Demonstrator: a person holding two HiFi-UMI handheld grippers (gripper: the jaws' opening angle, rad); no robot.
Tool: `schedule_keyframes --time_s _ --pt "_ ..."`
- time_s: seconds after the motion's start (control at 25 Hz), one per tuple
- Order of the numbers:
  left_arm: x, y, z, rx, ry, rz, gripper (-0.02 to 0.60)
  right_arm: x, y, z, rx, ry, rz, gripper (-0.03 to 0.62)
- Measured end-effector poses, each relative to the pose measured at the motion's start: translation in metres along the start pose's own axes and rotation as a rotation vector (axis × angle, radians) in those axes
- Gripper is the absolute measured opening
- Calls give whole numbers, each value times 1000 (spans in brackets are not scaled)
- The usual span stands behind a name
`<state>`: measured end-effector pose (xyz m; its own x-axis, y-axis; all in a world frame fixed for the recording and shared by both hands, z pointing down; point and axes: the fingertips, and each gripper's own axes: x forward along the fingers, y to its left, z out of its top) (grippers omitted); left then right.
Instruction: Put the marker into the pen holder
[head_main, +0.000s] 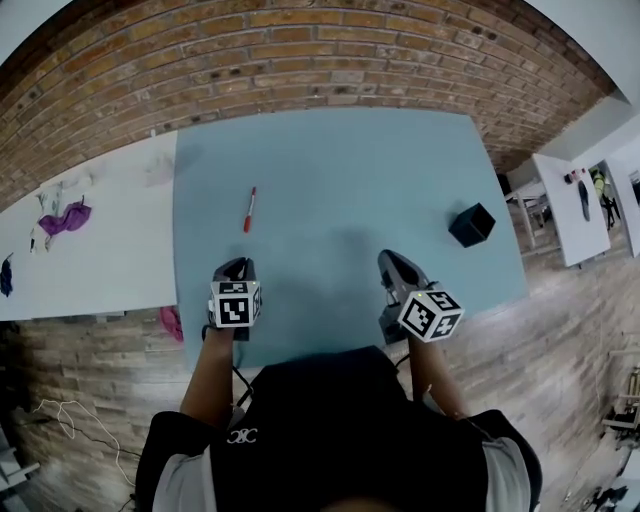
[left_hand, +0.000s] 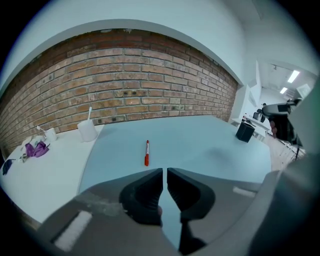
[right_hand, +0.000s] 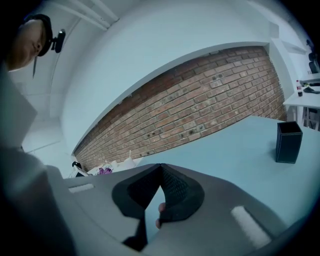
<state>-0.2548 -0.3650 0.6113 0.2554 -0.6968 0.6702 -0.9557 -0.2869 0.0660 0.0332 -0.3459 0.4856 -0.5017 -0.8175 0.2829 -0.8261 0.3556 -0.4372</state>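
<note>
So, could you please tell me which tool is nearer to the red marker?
Left. The left tool sits short of the marker, pointing toward it; the right tool is farther off to its right, nearer the pen holder.

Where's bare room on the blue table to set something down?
Bare: the wide stretch between the red marker and the black pen holder, and behind them up to the brick wall. Only the white table, left, is cluttered.

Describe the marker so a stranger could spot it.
Start at the blue-grey table by the brick wall. On its left, ahead of the left gripper, lies the marker. It is thin and red; the pen holder is a black box.
</note>
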Motion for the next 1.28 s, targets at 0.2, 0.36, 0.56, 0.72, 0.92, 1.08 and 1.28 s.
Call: schedule_keyframes --time_s 0.2,0.36,0.56,0.72,0.92,1.08,1.28 --pt "14 9 13 -9 -1 31 40 -10 -25 -4 41 12 -34 5" --pt "38 18 19 18 14 51 49 -22 -42 -11 57 23 -83 5" --pt "68 28 32 56 32 73 75 -40 -61 -21 71 42 -145 5" --pt "90 36 40 92 47 86 84 -53 -72 -29 81 52 -184 5" --pt "118 47 29 111 113 95 94 -64 -77 -36 77 71 -218 5" --pt "134 51 16 105 160 86 95 -70 -78 -42 77 81 -237 5" --pt "147 53 -1 85 219 59 109 -69 -76 -42 50 84 -250 5"
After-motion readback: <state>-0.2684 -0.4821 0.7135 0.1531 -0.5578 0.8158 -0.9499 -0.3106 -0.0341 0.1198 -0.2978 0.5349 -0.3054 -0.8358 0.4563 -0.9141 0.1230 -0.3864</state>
